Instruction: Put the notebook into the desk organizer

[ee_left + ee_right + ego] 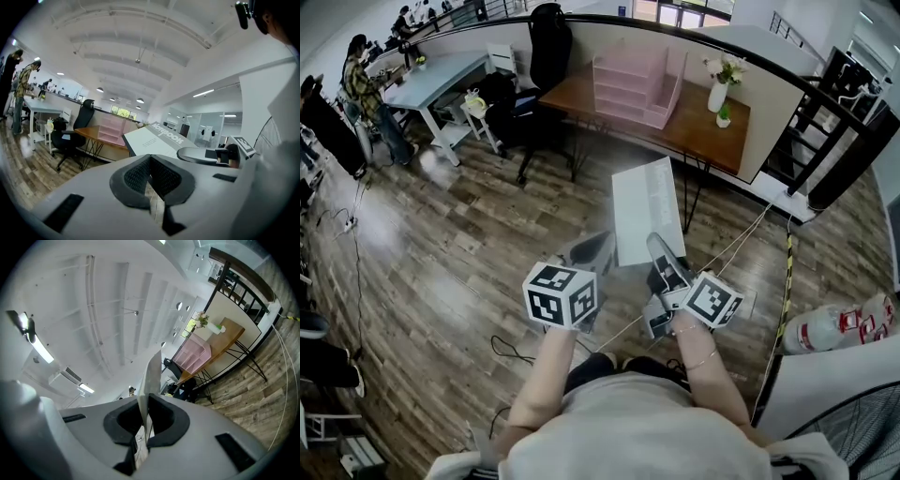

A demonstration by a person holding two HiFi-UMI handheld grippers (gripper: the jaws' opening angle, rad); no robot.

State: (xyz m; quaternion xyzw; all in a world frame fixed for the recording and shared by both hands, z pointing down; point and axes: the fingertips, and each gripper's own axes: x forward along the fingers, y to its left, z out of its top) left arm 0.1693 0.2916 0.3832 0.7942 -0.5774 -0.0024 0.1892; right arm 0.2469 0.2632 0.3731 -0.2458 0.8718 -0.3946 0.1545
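Head view shows your right hand-held gripper [656, 246] clamped on the notebook [647, 208], well short of the desk organizer [636, 86]; your left hand-held gripper [592, 249] is closed, empty. Carrying and inserting apparently remain.

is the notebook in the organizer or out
Out: the notebook is held in the right gripper above the floor, while the pink organizer stands on the desk.
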